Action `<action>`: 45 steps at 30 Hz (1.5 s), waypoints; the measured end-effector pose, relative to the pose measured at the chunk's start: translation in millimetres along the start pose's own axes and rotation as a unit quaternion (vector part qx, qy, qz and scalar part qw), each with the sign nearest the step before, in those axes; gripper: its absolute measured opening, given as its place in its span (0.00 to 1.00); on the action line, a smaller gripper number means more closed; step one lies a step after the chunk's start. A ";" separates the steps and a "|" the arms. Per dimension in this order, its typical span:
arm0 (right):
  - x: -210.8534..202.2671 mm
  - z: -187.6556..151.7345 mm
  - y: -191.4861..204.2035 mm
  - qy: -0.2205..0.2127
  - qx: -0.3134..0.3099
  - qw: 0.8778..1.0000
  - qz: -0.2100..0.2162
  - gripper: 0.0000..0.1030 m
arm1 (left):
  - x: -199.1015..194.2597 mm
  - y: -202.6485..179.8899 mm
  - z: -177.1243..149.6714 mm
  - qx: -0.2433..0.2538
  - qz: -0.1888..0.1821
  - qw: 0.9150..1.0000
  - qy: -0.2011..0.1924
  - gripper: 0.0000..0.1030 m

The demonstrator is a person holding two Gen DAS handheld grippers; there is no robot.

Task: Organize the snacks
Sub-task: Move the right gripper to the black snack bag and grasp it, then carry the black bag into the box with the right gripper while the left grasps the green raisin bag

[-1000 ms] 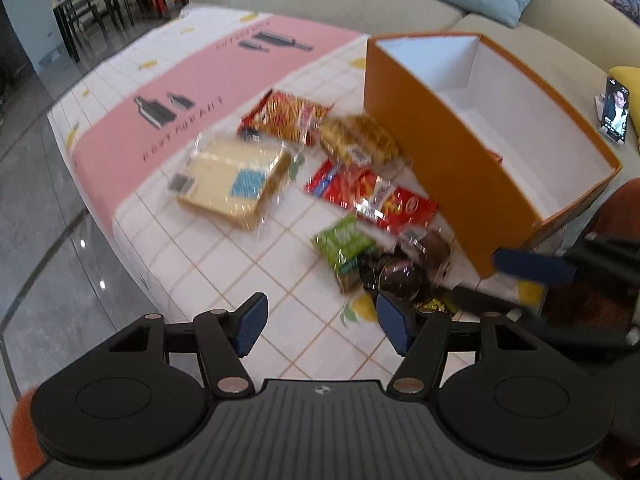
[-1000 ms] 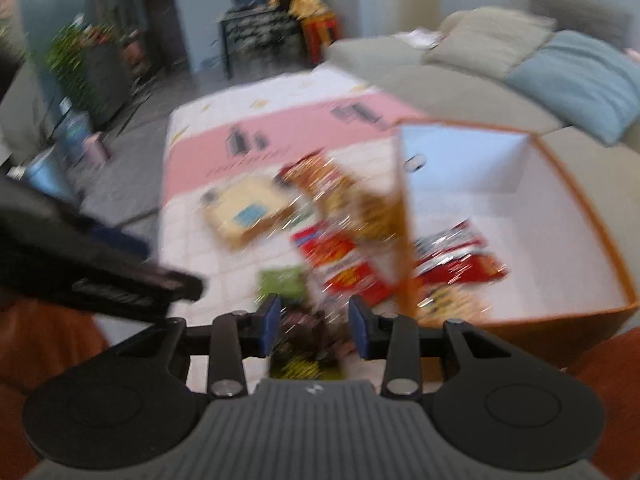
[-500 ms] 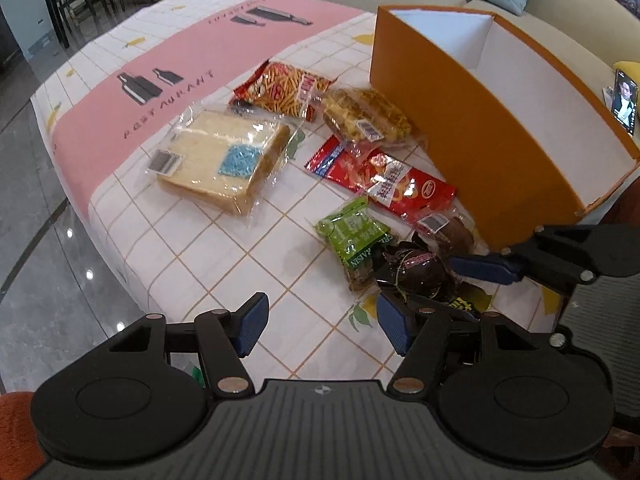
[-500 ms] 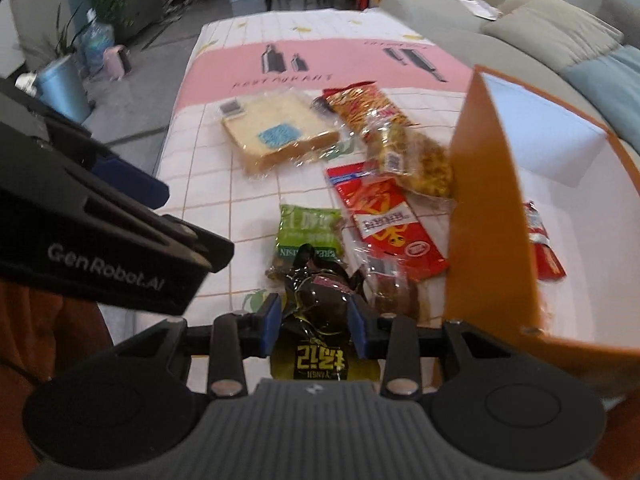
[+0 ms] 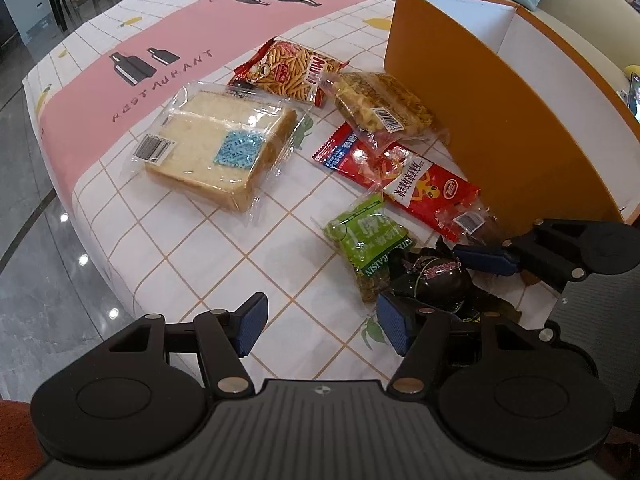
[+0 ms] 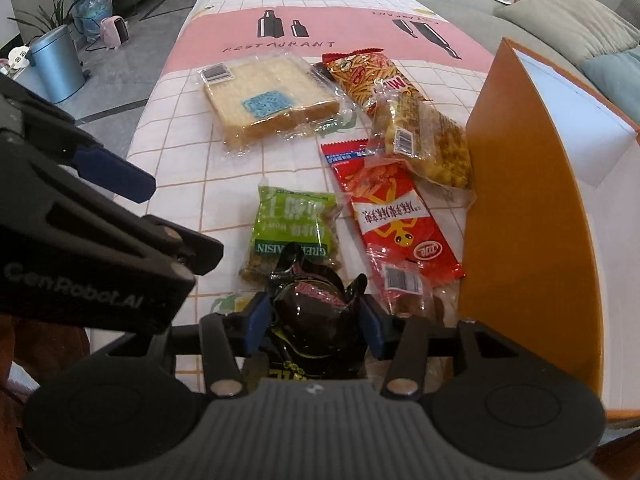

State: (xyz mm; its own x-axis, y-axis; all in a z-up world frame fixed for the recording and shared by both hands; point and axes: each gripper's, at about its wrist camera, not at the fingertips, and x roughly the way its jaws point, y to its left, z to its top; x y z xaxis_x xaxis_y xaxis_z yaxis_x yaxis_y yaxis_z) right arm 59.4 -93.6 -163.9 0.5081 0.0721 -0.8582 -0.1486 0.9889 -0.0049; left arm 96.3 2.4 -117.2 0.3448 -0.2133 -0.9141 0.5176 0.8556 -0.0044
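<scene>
Nearest the table's edge, the right gripper [image 6: 316, 326] has a black-wrapped snack [image 6: 316, 312] between its blue pads; its jaws are opening, and the packet's lower half is hidden behind the gripper body. The left gripper [image 5: 320, 322] hangs with its jaws wide apart over bare tablecloth [image 5: 192, 240], nothing between them. Beyond lie a green raisin pouch [image 6: 292, 228], a red packet [image 6: 394, 220] partly under a clear cracker bag [image 6: 424, 140], then wrapped bread [image 5: 222, 148] and a stick-snack bag [image 5: 290, 70]. The orange box [image 5: 500, 120] stands right, its inside cut off; open cloth stretches far left
</scene>
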 end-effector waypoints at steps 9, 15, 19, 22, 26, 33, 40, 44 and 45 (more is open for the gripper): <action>0.5 -2.7 -2.2 0.003 0.002 1.000 0.008 0.44 | -2.5 -3.2 -1.3 0.015 0.008 1.000 -0.009 0.71; -26.4 5.9 -10.5 -0.033 0.028 0.999 0.019 0.42 | -21.0 -0.4 0.7 0.008 0.009 0.999 -0.037 0.72; -48.9 11.3 -18.1 -0.059 0.043 0.997 0.023 0.42 | -35.2 1.5 8.2 -0.005 0.012 0.998 -0.054 0.72; -65.9 15.0 -25.7 -0.080 0.055 0.995 0.030 0.42 | -46.9 3.0 15.1 -0.016 0.009 0.998 -0.066 0.72; -94.9 21.4 -39.0 -0.116 0.076 0.990 0.033 0.43 | -52.2 9.6 29.9 -0.056 -0.028 0.996 -0.062 0.74; -142.3 34.1 -79.3 -0.177 0.121 0.976 -0.023 0.43 | -17.8 -4.4 47.3 -0.092 -0.041 0.995 -0.010 0.74; -134.5 36.8 -132.5 -0.131 0.156 0.975 -0.087 0.43 | 32.8 -7.8 48.2 -0.157 -0.025 0.986 0.046 0.73; -112.9 28.1 -168.6 -0.059 0.173 0.979 -0.085 0.43 | 44.1 -5.0 49.4 -0.179 -0.020 0.982 0.057 0.74; -105.4 26.2 -175.4 -0.040 0.182 0.979 -0.082 0.43 | 46.9 -5.8 50.1 -0.179 -0.018 0.982 0.060 0.74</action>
State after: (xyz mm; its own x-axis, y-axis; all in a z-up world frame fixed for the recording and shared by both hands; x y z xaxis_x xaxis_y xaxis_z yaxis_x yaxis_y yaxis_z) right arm 54.1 -271.3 -59.1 0.5665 -0.0958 -0.8185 0.2447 0.9680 0.0561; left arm 148.8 -36.3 -139.7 0.2253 -0.2072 -0.9520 0.2124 0.9641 -0.1596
